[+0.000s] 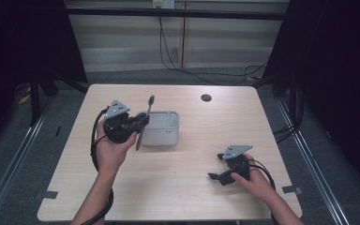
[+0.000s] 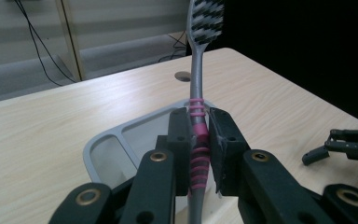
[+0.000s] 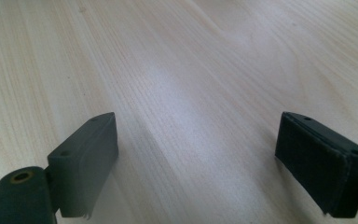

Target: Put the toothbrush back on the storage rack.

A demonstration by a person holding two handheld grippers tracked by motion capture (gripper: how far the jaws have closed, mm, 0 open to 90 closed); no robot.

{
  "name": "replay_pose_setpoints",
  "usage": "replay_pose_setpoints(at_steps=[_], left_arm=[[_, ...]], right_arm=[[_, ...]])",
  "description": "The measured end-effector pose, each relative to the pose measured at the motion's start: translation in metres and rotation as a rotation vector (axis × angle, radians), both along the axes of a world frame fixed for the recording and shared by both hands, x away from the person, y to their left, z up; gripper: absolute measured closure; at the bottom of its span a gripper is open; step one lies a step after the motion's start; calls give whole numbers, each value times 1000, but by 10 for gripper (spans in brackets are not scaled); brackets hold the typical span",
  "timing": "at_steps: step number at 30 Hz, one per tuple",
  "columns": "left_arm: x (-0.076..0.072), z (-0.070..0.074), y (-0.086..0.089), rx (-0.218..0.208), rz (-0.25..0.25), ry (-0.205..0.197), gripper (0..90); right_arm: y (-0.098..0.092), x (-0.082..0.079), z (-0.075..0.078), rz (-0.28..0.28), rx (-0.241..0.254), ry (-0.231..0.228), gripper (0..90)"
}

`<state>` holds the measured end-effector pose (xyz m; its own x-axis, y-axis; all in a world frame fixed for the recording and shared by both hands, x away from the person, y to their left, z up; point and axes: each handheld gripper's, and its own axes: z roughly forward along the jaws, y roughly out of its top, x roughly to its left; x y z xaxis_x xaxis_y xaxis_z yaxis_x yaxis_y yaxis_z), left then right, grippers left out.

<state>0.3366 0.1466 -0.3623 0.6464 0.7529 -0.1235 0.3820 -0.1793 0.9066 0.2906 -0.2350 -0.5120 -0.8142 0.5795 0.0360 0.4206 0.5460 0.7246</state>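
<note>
Gripping a toothbrush [image 2: 199,88] by its pink-ribbed handle, the left gripper [image 1: 140,121] hangs above the left half of the worktop [image 1: 183,187], its jaws pressed on the handle from both sides. In the left gripper view the brush stands nearly upright between the jaws, its black-and-white bristle head at the top and its grey neck rising over a grey tray [image 2: 103,145]. From the high view the brush [image 1: 144,121] slants, head up and toward the far edge, lower end down near the tray's left side; whether it touches the tray I cannot tell. The tray [image 1: 164,129] is a pale, rounded rectangle sitting left of the worktop's middle, with a divider showing inside it in the left gripper view.

The right gripper [image 1: 217,174] sits low over the near right part of the worktop, well apart from the tray, held in the right hand [image 1: 253,180]. Its jaws [image 3: 205,163] stand wide apart with bare wood between them.

A round dark hole [image 1: 206,97] lies near the far edge.
</note>
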Motion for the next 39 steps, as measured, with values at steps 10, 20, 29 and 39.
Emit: replay_pose_setpoints(at_steps=[10, 20, 29, 39], left_arm=[[7, 5, 3, -27, 26, -16, 799], [15, 10, 4, -49, 40, -24, 799], [22, 15, 1, -51, 53, -42, 799], [28, 20, 0, -85, 51, -50, 799]], right_arm=[[0, 0, 0, 0, 0, 0, 124], [0, 0, 0, 0, 0, 0, 124], [0, 0, 0, 0, 1, 0, 125], [0, 0, 0, 0, 0, 0, 124]])
